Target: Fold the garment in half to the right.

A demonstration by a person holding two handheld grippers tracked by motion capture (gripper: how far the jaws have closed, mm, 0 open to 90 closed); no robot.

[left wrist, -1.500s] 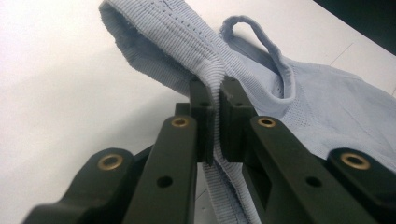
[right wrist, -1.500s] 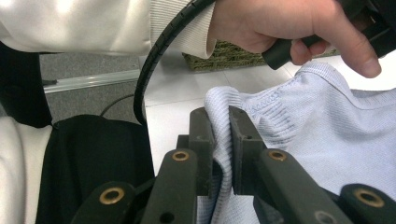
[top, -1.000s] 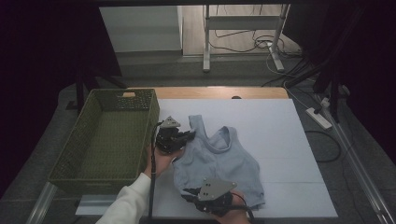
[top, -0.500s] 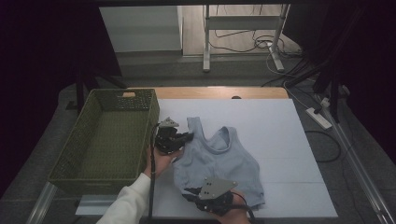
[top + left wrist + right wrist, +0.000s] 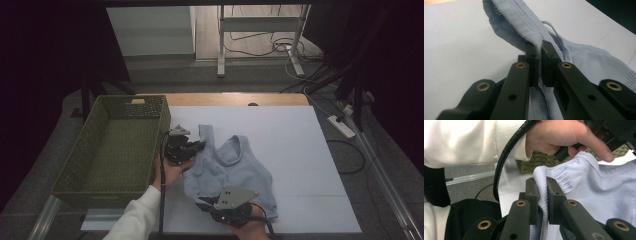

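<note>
Gripping the ribbed lower hem of a pale blue knitted top, right gripper at the near table edge, jaws drawn almost together with only the folded fabric between the pads. Seen in the high view as the grey-plated tool nearest the bottom of the frame, over the garment's near corner. Beyond these fingers, in the right gripper view: the person's left hand in a white sleeve, a black cable curving down from it, and a strip of green wicker behind.

Pinching a shoulder strap of the same top, left gripper, jaws likewise nearly closed, ribbed band running up between the fingertips and arching away past them. Located in the high view at the garment's far left strap, just beside the basket wall.

Lying flat between the two pairs of fingers and spreading to the right of them, the top itself, neckline pointing away from the person.

Under and around the fingers: white table sheet; beyond it a bare wooden strip along the far edge. Left of the left fingers: olive woven basket, rectangular. Farther off: grey floor, a white frame's legs, loose cables, a power strip to the right, dark surroundings.
</note>
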